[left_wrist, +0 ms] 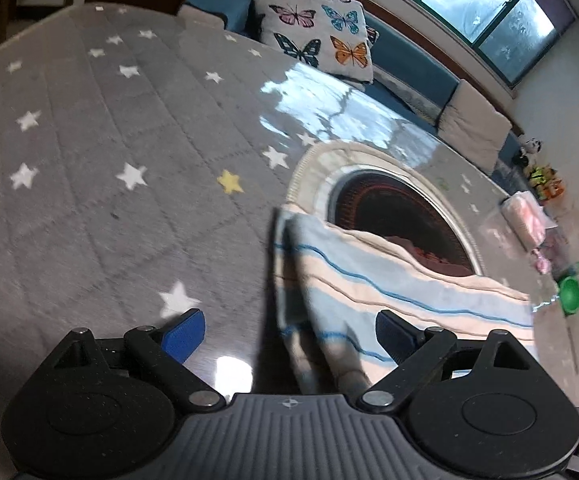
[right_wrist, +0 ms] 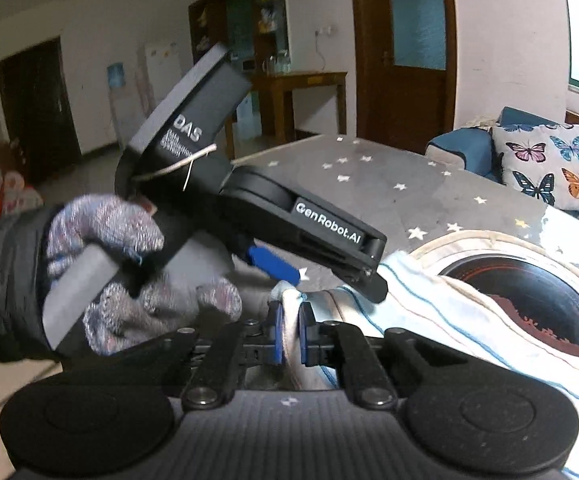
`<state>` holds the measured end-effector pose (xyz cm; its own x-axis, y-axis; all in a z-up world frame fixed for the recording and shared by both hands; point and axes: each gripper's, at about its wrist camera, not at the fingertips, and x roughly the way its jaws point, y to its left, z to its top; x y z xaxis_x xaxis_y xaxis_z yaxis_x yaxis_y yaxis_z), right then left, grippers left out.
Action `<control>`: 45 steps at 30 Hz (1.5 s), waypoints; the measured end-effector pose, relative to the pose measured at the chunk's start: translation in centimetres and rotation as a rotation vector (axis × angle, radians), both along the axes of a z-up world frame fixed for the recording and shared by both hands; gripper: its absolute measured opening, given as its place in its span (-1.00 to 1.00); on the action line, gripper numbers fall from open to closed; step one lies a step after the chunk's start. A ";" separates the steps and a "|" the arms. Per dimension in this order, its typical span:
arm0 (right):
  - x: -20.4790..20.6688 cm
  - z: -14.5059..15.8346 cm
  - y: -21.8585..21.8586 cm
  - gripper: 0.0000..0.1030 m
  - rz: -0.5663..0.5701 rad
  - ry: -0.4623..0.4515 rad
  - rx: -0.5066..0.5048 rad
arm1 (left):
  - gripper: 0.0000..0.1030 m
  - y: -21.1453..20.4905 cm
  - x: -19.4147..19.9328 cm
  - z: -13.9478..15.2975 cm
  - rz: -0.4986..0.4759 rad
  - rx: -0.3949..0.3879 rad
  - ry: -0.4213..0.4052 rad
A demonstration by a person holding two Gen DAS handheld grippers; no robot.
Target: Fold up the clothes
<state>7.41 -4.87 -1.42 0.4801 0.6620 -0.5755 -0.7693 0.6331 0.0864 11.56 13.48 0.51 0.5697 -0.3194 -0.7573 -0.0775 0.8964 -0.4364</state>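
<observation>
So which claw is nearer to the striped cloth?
Right. The right claw is shut on the striped cloth edge; the left claw is open, cloth between its pads, unpinched.

Daylit from the wide window (left_wrist: 485,4) at upper right of the left wrist view, cool and fairly dim indoors. Strong white glare across the glossy clear cover of the grey star-printed table (left_wrist: 341,112), plus a small bright spot near the bottom edge. Motion blur on the striped blue-and-cream cloth (left_wrist: 369,292). Heavy fisheye bending, dark corners. In the right wrist view, blown-out window, blurred grey knitted glove (right_wrist: 137,264).
</observation>
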 end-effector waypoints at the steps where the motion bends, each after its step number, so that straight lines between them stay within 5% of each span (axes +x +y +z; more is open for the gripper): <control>1: 0.1 0.2 -0.2 -0.86 -0.004 0.000 0.010 | 0.76 -0.1 0.0 0.0 0.001 -0.009 0.003; 7: 0.1 0.5 -0.8 -0.86 -0.013 -0.009 0.042 | 0.38 -0.3 -0.3 -0.2 0.000 -0.104 0.029; 9: 0.1 0.5 -0.9 -0.86 -0.012 -0.011 0.046 | 0.14 -0.5 -0.3 -0.4 -0.008 -0.127 0.030; 11: 0.1 0.3 -1.1 -0.86 -0.003 -0.008 0.045 | -0.45 -0.6 -0.2 -0.8 -0.014 -0.147 0.038; 14: 0.0 -0.1 -1.4 -0.82 0.000 -0.004 0.029 | -0.69 -0.9 -0.1 -1.1 -0.019 -0.155 0.034; 21: 2.0 -0.1 -6.0 -0.69 -0.081 0.057 0.062 | -0.72 -0.8 -0.3 -0.9 -0.021 -0.142 0.010; 31: 11.2 -4.2 -10.4 -0.69 -0.448 0.026 -0.136 | -0.76 -0.9 -0.5 -0.1 -0.032 -0.139 -0.014; 45: 14.5 -5.9 -9.3 -0.68 -0.518 -0.001 -0.202 | -0.54 -1.0 -0.6 -0.6 -0.048 -0.106 -0.003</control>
